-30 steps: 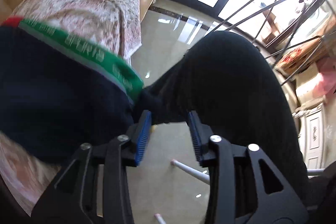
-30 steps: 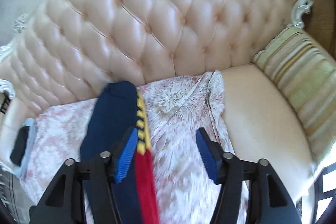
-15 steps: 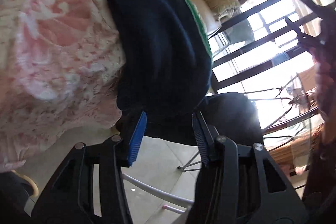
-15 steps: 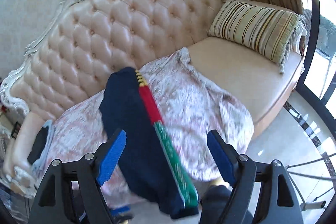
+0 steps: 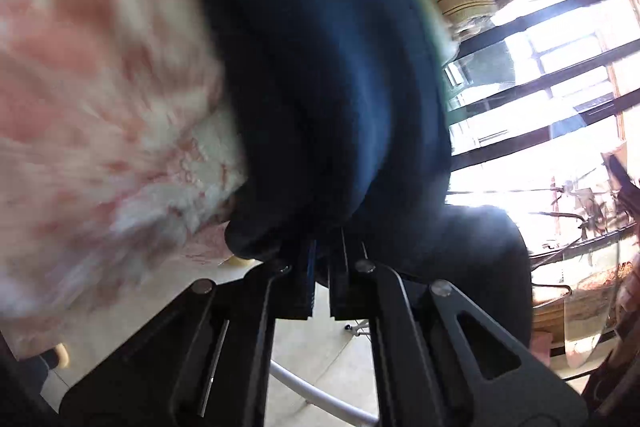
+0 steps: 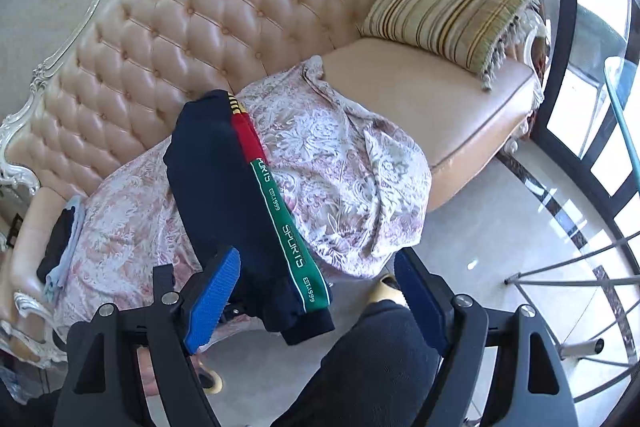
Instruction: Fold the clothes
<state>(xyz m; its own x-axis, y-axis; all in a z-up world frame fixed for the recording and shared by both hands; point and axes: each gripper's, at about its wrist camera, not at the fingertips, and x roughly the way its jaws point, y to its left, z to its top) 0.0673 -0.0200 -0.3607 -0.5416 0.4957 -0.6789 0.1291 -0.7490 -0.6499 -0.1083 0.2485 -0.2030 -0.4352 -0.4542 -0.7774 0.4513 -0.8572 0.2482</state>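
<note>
Navy garment (image 6: 224, 195) with a red-and-green side stripe (image 6: 280, 211) is lying as a long narrow band across the floral throw (image 6: 352, 163) on the tufted sofa (image 6: 180, 27). In the right wrist view its long axis is running from about 11 o'clock, near the sofa back, down to about 5 o'clock, where the lower end is hanging off the front edge of the seat above the floor. The left gripper (image 5: 320, 267) is clamping that lower end — its jaws are drawn together on a bunch of navy cloth, which is filling the upper half of the left wrist view. The right gripper (image 6: 316, 291) is hovering with its jaws wide apart, gripping nothing; the hanging end is sitting between the blue pads (image 6: 212, 299), closer to the left one.

The far end at 11 o'clock appears to be the target of any lengthwise fold, and the free right gripper is judged the one available to reach it.

The right wrist view is showing the whole garment, the striped cushion (image 6: 444, 15) at 1 o'clock and a small dark pile (image 6: 56, 247) at 9 o'clock; the left wrist view — partly motion-blurred — is showing only the grip itself and a bright window (image 5: 560, 67).
</note>
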